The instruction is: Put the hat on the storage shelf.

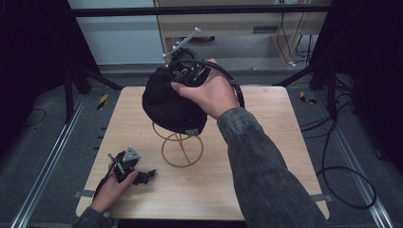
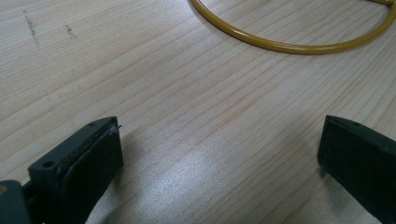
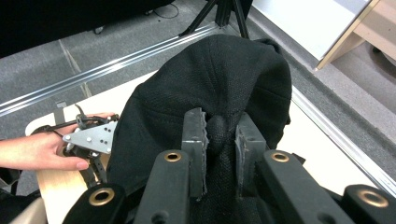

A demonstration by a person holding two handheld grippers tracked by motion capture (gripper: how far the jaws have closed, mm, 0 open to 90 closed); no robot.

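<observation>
A black knitted hat rests over the top of a yellow wire stand in the middle of the table. My right gripper is at the hat's far upper side, shut on a fold of its fabric. The hat bulges up beyond the jaws in the right gripper view. My left gripper lies low on the table near the front left, open, with bare wood between its pads. The stand's round base ring curves just ahead of it.
The light wooden table has free room on its right half and front. Metal floor rails run along both sides. A black cable loops on the floor at the right. The other hand and its gripper are seen beyond the hat.
</observation>
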